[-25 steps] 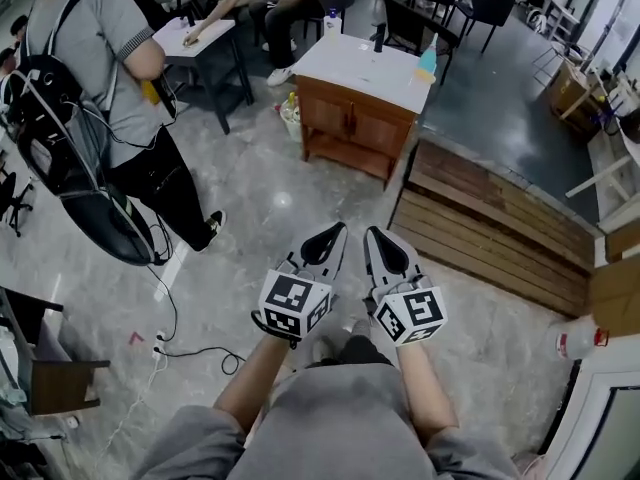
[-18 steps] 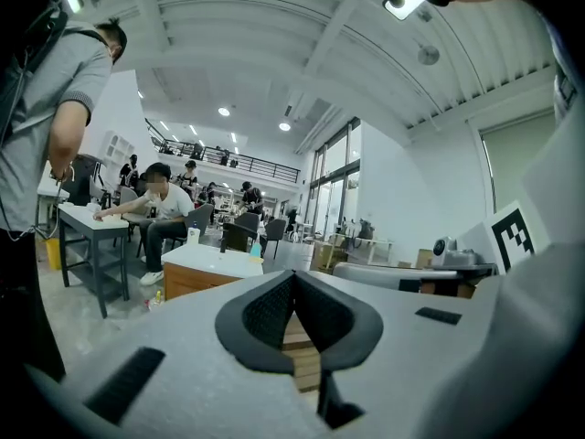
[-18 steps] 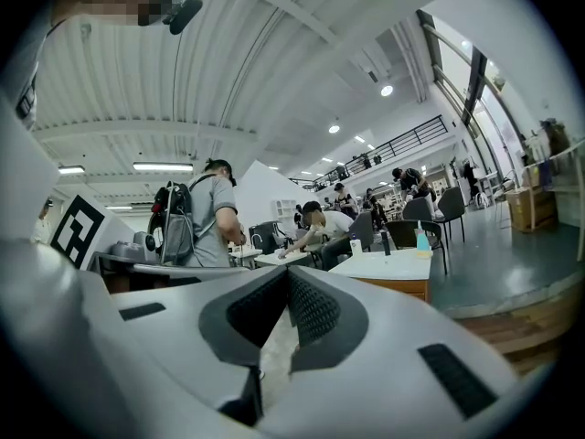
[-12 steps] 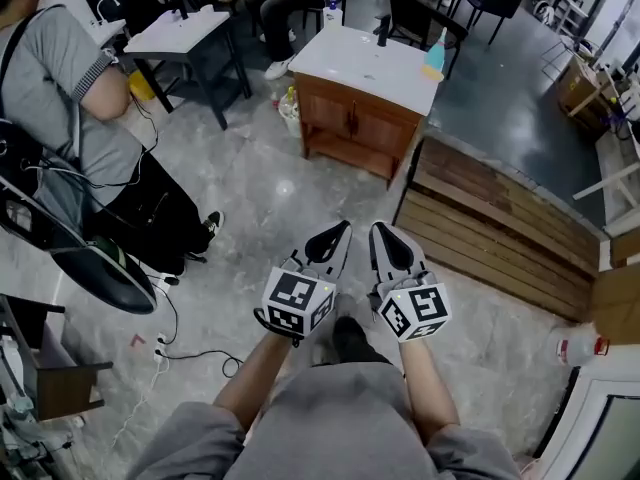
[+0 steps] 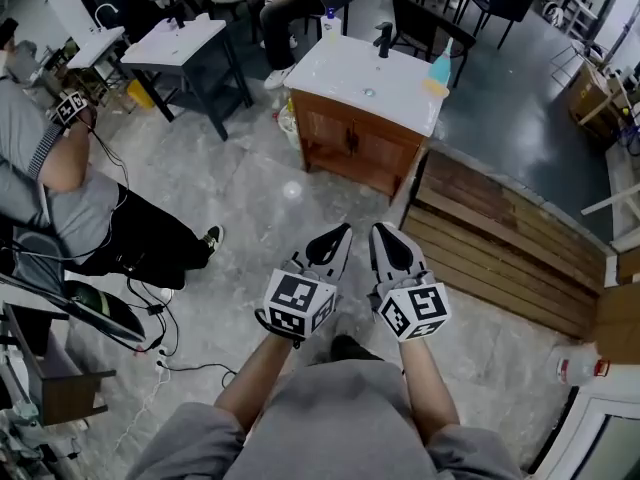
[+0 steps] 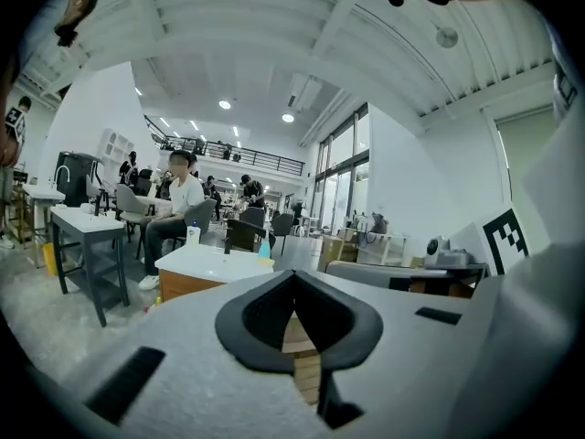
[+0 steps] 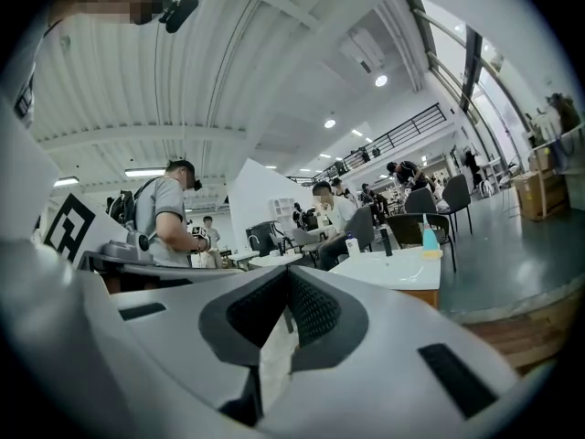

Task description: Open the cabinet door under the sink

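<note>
Below frame centre, my left hand-held gripper [image 5: 335, 236] and right hand-held gripper [image 5: 385, 236] sit side by side, jaws pressed together on nothing. Upper centre, the cabinet door [image 5: 372, 153] under the sink [image 5: 368, 71] stands shut, well apart.

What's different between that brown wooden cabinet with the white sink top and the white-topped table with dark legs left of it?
The brown wooden cabinet is boxed in below by shut doors; the white-topped table is open beneath, on thin dark legs. The cabinet stands straight ahead; the table lies further left. Both have white tops.
</note>
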Tool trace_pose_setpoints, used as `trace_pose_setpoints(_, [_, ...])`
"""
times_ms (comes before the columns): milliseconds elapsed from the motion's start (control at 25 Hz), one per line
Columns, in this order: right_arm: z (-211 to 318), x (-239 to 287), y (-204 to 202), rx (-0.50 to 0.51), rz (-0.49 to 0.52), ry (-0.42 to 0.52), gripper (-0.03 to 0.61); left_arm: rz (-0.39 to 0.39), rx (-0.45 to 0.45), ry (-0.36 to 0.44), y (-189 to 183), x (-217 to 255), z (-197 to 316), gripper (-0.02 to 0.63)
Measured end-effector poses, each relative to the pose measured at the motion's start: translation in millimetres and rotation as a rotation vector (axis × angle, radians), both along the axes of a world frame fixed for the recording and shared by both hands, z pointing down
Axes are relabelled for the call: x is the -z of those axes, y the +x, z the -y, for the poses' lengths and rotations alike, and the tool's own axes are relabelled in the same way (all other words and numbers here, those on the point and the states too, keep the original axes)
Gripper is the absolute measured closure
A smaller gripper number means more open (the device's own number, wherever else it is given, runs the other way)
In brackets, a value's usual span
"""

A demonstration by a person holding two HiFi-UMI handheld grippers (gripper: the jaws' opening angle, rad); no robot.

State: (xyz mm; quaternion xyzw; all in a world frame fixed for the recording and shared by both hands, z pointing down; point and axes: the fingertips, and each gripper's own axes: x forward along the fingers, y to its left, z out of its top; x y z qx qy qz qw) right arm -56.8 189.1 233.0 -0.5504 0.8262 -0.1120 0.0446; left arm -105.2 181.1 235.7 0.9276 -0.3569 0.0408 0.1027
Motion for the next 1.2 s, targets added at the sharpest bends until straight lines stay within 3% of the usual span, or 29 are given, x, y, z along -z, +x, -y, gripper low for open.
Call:
trace_pose_setpoints(480, [64,-9,38,0.013,0.043,-0.024,0.569,0.040,0.020,-0.006,32,-5,64,0.606])
trace_pose_setpoints(1200, [164,-37,38,0.013,0.057,-0.062,0.569,0.050,0.023,-0.034,32,-31,166,0.607])
